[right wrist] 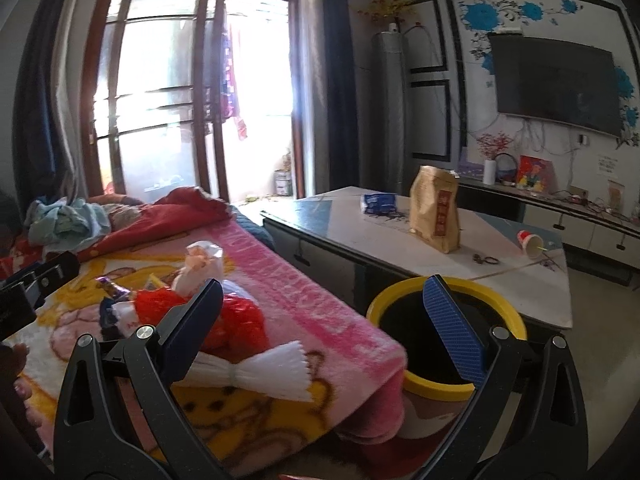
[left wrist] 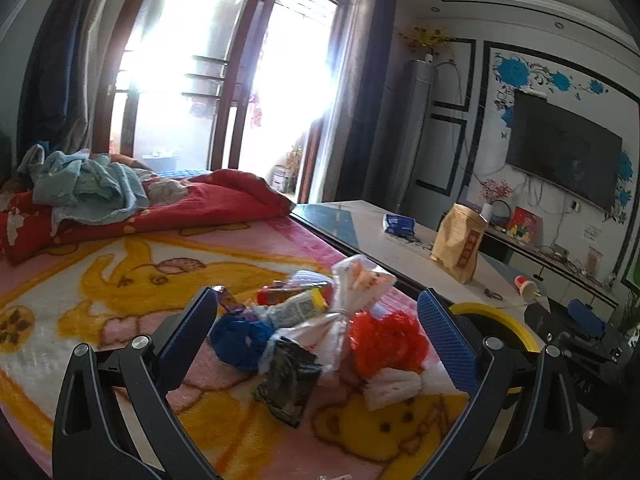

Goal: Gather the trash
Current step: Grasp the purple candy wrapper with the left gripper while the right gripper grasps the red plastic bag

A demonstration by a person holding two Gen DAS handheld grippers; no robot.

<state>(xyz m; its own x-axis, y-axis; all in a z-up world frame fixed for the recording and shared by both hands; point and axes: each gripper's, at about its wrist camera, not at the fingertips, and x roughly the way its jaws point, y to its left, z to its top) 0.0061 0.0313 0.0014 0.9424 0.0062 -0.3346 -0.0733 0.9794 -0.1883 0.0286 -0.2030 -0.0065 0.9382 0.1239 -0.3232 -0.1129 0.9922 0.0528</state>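
The left gripper [left wrist: 318, 320] is wide open and holds nothing; the trash pile [left wrist: 316, 332] lies between its fingers on the pink cartoon blanket [left wrist: 120, 280] of the bed. In the pile are a red plastic bag [left wrist: 386, 344], a blue wrapper [left wrist: 240, 340] and a dark foil packet [left wrist: 286, 384]. The right gripper [right wrist: 324, 312] is also open and empty, above the blanket's edge. The yellow-rimmed trash bin [right wrist: 440, 390] stands just beside the bed, in front of the table [right wrist: 400, 248].
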